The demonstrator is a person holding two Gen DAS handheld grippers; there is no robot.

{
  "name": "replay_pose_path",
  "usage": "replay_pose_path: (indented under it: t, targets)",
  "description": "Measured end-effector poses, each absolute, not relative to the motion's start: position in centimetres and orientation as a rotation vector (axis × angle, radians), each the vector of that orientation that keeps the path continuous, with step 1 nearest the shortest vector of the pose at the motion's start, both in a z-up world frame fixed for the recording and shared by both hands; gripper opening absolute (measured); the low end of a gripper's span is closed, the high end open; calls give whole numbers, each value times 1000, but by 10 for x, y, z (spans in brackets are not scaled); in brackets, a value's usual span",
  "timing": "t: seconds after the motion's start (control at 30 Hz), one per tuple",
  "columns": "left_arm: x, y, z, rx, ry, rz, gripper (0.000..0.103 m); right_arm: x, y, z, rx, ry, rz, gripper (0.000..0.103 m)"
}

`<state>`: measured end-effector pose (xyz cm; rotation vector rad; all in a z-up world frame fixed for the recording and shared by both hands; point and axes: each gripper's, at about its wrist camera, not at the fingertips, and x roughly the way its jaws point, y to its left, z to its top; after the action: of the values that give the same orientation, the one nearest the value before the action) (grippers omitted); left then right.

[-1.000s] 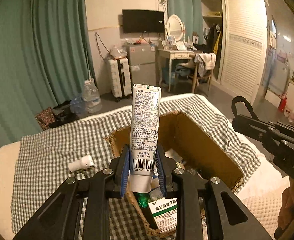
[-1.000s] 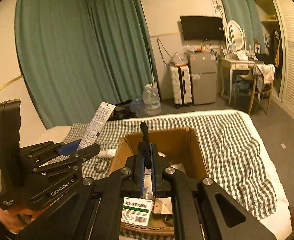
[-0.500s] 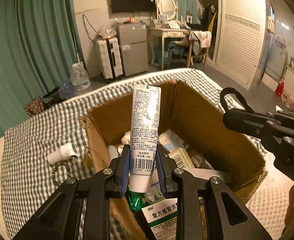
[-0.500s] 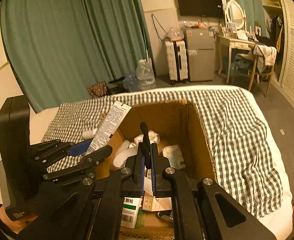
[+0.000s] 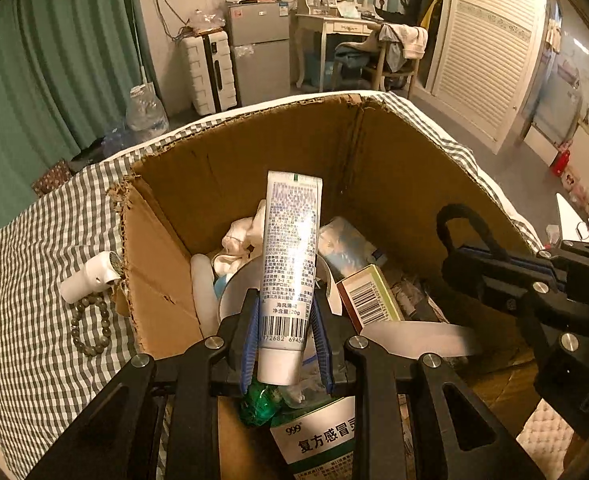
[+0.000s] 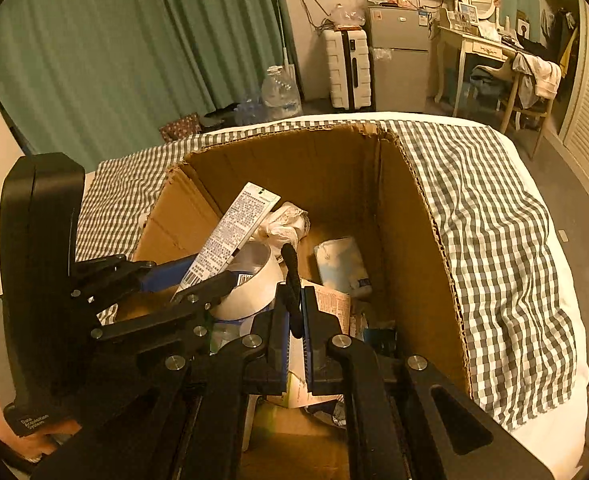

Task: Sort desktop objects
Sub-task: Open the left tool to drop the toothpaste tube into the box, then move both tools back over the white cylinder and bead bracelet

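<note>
L fingers (image 5: 286, 344) clamp tube (image 5: 290, 256) upright over box (image 5: 394, 168) | R fingers (image 6: 294, 336) pinch black strap (image 6: 292, 276)

White suitcase (image 5: 208, 72) beside a small grey fridge (image 5: 256, 46), water jug (image 6: 280, 92) before green curtains (image 6: 134, 40).

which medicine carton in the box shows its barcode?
The orange-edged carton right of the tube, barcode face up. The green 999 carton shows only printed text.

You see a shiny plastic tube (image 5: 290, 256), a rough brown cardboard box (image 5: 394, 168) with torn edges, and soft checked cloth (image 5: 34, 280).
</note>
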<state>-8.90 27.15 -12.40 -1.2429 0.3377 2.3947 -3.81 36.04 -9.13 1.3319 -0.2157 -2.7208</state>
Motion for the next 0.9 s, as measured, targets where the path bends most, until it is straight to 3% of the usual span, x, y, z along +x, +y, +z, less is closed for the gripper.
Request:
replay_pose_path:
  t: [0.1, 0.2, 0.27, 0.33, 0.4, 0.77, 0.9]
  targets:
    - [-88, 271, -118, -1237, 336, 2401, 31, -36, 358, -86, 1310, -232, -2733, 5]
    - [-84, 268, -105, -1206, 333, 2425, 51, -32, 358, -80, 1280, -236, -2762, 7]
    - [-81, 265, -96, -1183, 329, 2442, 51, -27, 358, -71, 1235, -231, -2794, 13]
    - [-78, 261, -86, -1167, 323, 2457, 55, -20, 357, -60, 1175, -216, -2833, 32]
    - [-74, 254, -75, -1142, 313, 2478, 56, -13, 356, -49, 1104, -213, -2866, 40]
    - [-44, 207, -4, -960, 252, 2628, 69, 26, 346, 9, 734, -248, -2998, 67]
    - [-30, 188, 21, -875, 236, 2696, 81, 39, 338, 27, 613, -247, -3023, 100]
